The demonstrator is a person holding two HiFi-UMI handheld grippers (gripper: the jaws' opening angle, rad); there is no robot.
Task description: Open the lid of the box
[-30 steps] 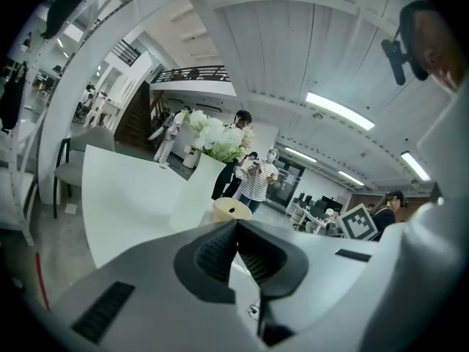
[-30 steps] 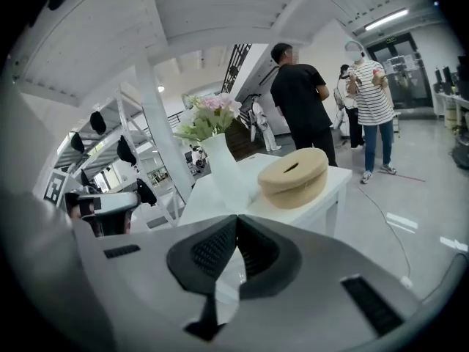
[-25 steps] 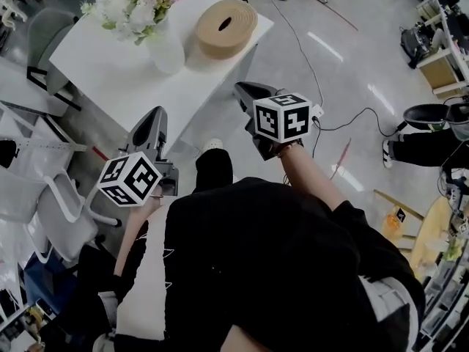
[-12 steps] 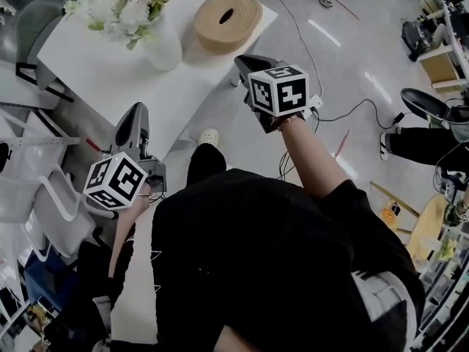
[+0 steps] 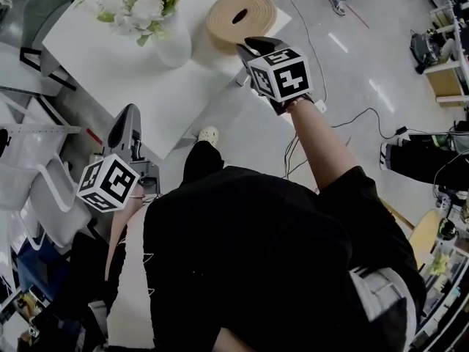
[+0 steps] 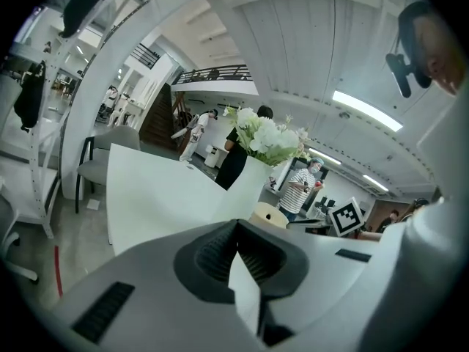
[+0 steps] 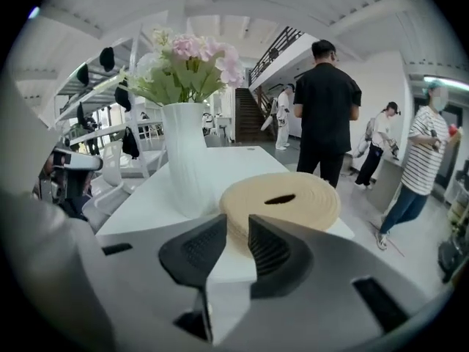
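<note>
The box (image 5: 240, 15) is round and tan, with a dark slot in its lid. It sits closed at the white table's (image 5: 110, 72) far corner. My right gripper (image 5: 250, 47) hovers just short of the box (image 7: 282, 200), near the table edge. The right gripper's (image 7: 234, 226) jaws have just been opening and stand apart with nothing between them. My left gripper (image 5: 126, 114) hangs off the table's near edge, far from the box (image 6: 268, 215). The left gripper's (image 6: 236, 224) fingertips meet and hold nothing.
A white vase of flowers (image 5: 167, 42) stands on the table just left of the box. White chairs (image 5: 44, 196) crowd the left side. A cable (image 5: 352, 116) runs over the floor at right, near a seated person's legs (image 5: 418, 149). People (image 7: 330, 116) stand beyond the table.
My right gripper has moved up the view to the box and rolled. My left gripper has drifted left and lower, still beside the table's near edge.
</note>
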